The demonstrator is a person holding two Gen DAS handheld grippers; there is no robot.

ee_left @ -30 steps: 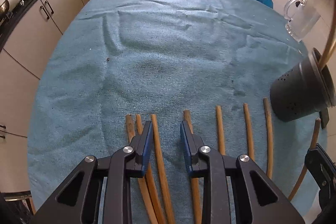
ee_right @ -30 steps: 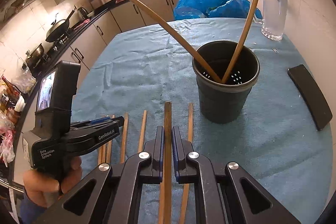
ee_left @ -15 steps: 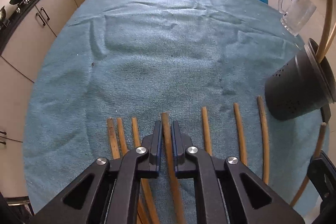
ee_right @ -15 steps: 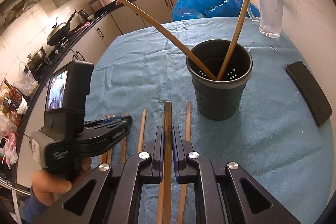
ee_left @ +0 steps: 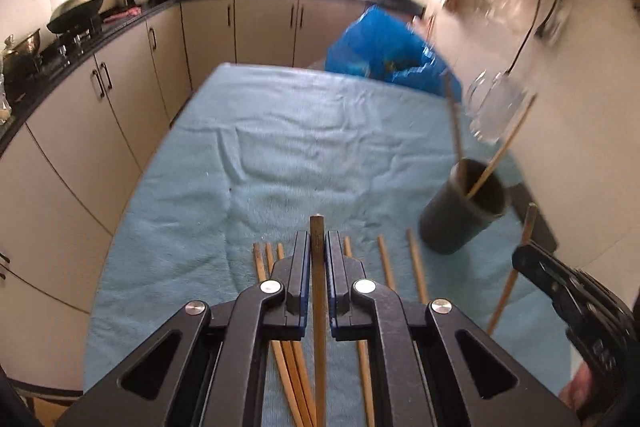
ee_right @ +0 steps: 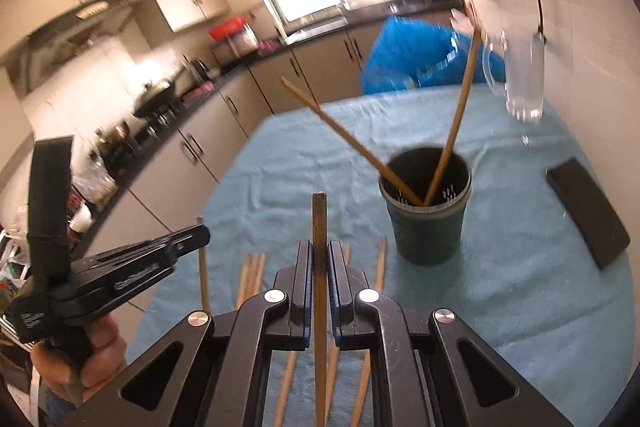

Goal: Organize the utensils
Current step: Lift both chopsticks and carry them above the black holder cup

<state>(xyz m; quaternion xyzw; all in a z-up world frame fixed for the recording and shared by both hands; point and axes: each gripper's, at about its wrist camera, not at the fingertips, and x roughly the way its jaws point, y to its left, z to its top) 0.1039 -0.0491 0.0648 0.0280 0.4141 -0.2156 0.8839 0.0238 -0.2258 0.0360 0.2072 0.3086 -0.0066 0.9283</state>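
My left gripper is shut on a wooden chopstick and holds it lifted above the blue towel. My right gripper is shut on another wooden chopstick, also lifted. Several more chopsticks lie in a row on the towel below both grippers. The dark holder cup stands ahead and right of the right gripper with two chopsticks leaning in it; it also shows in the left wrist view. The left gripper shows at the left of the right wrist view.
A glass mug and a blue plastic bag sit at the towel's far right. A flat black object lies right of the cup. Kitchen cabinets and a stove counter run along the left.
My left gripper closed on a chopstick and lifted it off the towel, tilting up. My right gripper also rose and tilted up with its chopstick.
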